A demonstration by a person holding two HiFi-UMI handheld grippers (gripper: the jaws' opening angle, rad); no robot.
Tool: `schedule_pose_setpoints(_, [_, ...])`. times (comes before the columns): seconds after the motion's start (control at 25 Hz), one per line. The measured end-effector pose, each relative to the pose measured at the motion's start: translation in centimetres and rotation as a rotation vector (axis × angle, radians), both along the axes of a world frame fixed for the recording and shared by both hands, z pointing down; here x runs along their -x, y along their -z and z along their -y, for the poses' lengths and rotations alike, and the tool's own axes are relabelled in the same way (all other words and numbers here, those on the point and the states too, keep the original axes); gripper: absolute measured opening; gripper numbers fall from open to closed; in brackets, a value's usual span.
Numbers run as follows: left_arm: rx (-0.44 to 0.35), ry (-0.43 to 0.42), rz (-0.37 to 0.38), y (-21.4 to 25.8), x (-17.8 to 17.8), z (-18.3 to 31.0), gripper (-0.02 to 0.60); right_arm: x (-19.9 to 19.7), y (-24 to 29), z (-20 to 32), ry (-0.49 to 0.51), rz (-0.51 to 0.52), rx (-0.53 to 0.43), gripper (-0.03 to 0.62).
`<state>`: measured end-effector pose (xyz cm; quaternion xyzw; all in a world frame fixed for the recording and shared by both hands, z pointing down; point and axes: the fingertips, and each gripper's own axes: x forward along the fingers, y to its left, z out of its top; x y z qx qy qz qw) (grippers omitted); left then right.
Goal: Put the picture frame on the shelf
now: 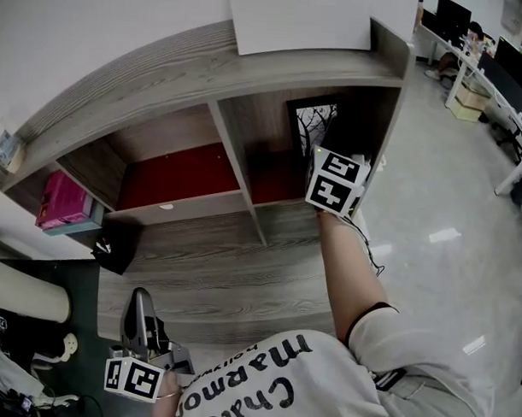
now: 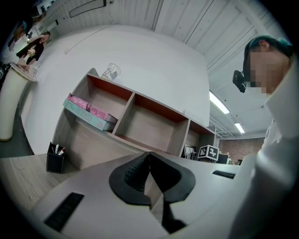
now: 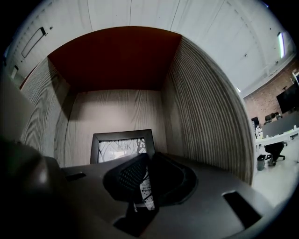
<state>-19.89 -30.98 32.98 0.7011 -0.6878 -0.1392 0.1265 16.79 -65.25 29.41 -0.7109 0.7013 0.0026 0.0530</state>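
Note:
The black picture frame (image 1: 313,120) with a bare-tree print stands upright against the back wall of the shelf's right-hand cubby (image 1: 393,105). In the right gripper view the frame (image 3: 122,144) faces me, partly hidden behind the jaws. My right gripper (image 1: 330,152) reaches into that cubby just in front of the frame; its jaws (image 3: 149,156) are shut with nothing between them. My left gripper (image 1: 140,300) hangs low at the near left over the wooden desk, jaws (image 2: 149,154) shut and empty.
A pink box on a teal book (image 1: 63,202) lies in the left cubby. A black pen holder (image 1: 114,248) stands on the desk below it. A glass (image 2: 110,71) and a white panel (image 1: 297,21) sit on the shelf top. Office desks with monitors (image 1: 505,66) stand at right.

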Motion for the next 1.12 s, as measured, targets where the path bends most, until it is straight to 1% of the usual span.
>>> schedule_pose_setpoints(0.36, [0.0, -0.003, -0.003, 0.0, 0.0, 0.5, 0.017, -0.3, -0.6, 0.3, -0.009, 0.035, 0.012, 0.071])
schedule_pose_setpoints(0.72, [0.007, -0.008, 0.0, 0.2, -0.1, 0.8, 0.017, -0.8, -0.7, 0.4, -0.029, 0.024, -0.006, 0.074])
schedule_pose_setpoints(1.12, [0.012, -0.022, 0.007, 0.4, -0.2, 1.2, 0.017, -0.8, -1.1, 0.5, -0.044, 0.03, 0.002, 0.083])
